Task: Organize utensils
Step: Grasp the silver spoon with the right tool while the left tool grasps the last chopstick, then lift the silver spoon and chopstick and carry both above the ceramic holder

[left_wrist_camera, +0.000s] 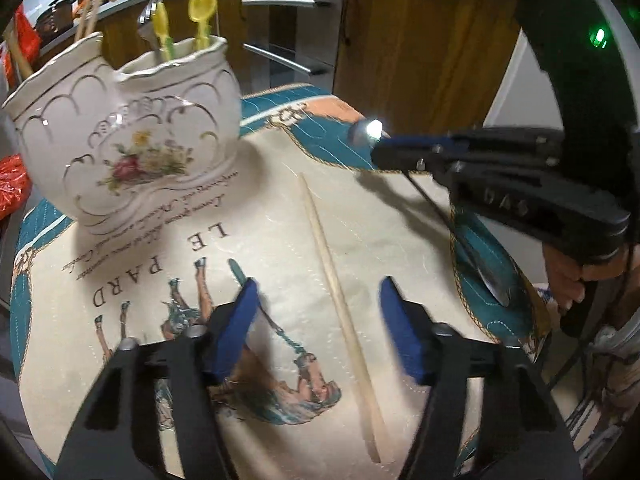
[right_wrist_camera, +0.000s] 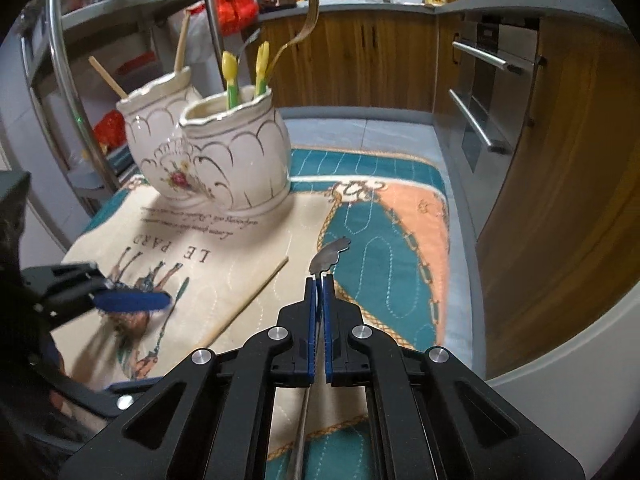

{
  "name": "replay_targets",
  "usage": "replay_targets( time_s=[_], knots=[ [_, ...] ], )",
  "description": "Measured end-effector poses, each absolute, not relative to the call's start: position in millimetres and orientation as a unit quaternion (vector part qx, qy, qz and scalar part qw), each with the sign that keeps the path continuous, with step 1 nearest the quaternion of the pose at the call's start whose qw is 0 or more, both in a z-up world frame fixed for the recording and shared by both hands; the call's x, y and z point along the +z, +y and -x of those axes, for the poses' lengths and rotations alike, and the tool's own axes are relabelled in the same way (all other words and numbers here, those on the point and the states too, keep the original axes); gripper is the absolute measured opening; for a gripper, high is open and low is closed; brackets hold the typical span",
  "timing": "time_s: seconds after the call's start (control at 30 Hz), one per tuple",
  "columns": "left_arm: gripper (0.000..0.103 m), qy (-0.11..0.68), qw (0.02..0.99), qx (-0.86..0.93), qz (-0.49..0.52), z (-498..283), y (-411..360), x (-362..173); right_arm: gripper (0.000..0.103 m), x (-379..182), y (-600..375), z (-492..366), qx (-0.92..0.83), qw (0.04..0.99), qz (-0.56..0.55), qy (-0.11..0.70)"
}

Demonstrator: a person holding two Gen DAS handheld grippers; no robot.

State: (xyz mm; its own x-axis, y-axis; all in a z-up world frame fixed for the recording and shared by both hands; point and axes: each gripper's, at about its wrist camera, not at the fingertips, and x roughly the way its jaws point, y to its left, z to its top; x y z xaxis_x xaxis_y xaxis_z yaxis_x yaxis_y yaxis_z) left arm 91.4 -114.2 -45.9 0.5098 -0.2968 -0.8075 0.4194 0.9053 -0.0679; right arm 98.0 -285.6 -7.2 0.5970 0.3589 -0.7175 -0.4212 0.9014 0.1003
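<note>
A white double ceramic holder (left_wrist_camera: 128,136) with gold trim and a flower print stands on the printed cloth; it also shows in the right wrist view (right_wrist_camera: 216,160). It holds yellow-green utensils (right_wrist_camera: 230,80) and wooden sticks (right_wrist_camera: 182,46). A single wooden chopstick (left_wrist_camera: 340,280) lies on the cloth between my left gripper's fingers; it also shows in the right wrist view (right_wrist_camera: 248,300). My left gripper (left_wrist_camera: 316,320) is open just above it. My right gripper (right_wrist_camera: 319,280) is shut on a metal spoon (right_wrist_camera: 330,256), held above the cloth; the spoon's shiny end (left_wrist_camera: 366,132) and bowl (left_wrist_camera: 494,280) show in the left wrist view.
The printed cloth (right_wrist_camera: 380,240) covers a small table. Wooden kitchen cabinets (right_wrist_camera: 360,60) and an oven with metal handles (right_wrist_camera: 480,92) stand behind. A counter with jars and a red bag (right_wrist_camera: 232,0) runs along the back.
</note>
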Motion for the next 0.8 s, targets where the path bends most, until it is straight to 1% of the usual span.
replay_targets(
  time_s=[0.07,0.1,0.17,0.23,0.4,0.43,0.63,0.7,0.8],
  knots=[
    [0.037,0.451,0.866,-0.201,-0.082,-90.4,-116.5,-47.0,0.004,-3.4,-288.3,-96.7,0.219,0.895,0.038,0.386],
    [0.032,0.452,0.865,-0.199,-0.087,-89.6,-116.7,-47.0,0.004,-2.0,-289.4,-96.5,0.22,0.896,0.036,0.384],
    [0.018,0.457,0.862,-0.201,-0.091,-87.6,-115.3,-46.8,0.004,1.3,-290.1,-94.0,0.223,0.898,0.034,0.377],
    [0.011,0.458,0.86,-0.201,-0.104,-84.6,-114.5,-46.6,0.004,5.1,-289.2,-90.0,0.227,0.901,0.034,0.369],
    [0.008,0.452,0.862,-0.2,-0.109,-84.1,-102.5,-45.1,0.003,15.0,-288.2,-80.8,0.237,0.908,0.029,0.343],
    [0.006,0.448,0.865,-0.204,-0.103,-83.1,-98.0,-43.7,0.003,18.0,-287.4,-78.3,0.241,0.91,0.029,0.336],
    [0.006,0.429,0.877,-0.201,-0.085,-73.9,-72.2,-28.8,0.003,32.8,-283.0,-66.5,0.245,0.921,0.031,0.301],
    [0.006,0.418,0.883,-0.202,-0.071,-70.8,-59.6,-22.3,0.003,36.8,-280.2,-63.8,0.244,0.924,0.032,0.293],
    [0.006,0.382,0.897,-0.215,-0.056,-56.1,-43.3,-5.1,0.003,45.0,-276.3,-59.5,0.244,0.929,0.033,0.276]
  ],
)
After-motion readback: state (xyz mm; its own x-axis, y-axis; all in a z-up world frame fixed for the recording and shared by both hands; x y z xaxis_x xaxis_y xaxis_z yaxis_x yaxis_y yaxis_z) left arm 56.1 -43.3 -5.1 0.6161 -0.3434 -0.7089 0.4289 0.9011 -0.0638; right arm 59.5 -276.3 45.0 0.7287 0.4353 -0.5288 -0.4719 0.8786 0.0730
